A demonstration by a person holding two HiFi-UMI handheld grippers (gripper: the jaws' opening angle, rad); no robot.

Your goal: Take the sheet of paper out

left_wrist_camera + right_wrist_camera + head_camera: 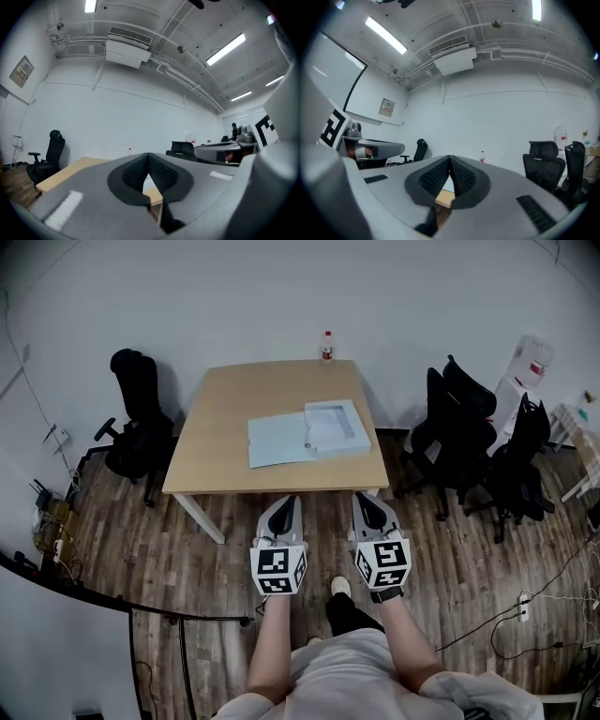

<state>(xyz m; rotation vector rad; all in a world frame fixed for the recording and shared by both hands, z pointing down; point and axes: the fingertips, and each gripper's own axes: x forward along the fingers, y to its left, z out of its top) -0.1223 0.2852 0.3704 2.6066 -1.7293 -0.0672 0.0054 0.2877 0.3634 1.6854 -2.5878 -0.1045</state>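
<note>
A pale blue folder [307,433] lies open on the wooden table [216,432], its lid spread to the left and a white sheet of paper [329,428] in its tray half on the right. My left gripper [283,509] hangs in front of the table's near edge, jaws shut with nothing between them. My right gripper [367,505] is beside it, level, its jaws also shut and empty. In the left gripper view the left gripper [149,155] points at the table [70,171]. The right gripper [450,158] likewise faces the table edge [444,199] in its own view.
A small bottle [327,346] stands at the table's far edge. A black office chair [136,413] is left of the table and two more chairs [478,437] are to the right. Cables [530,601] run over the wooden floor at the right.
</note>
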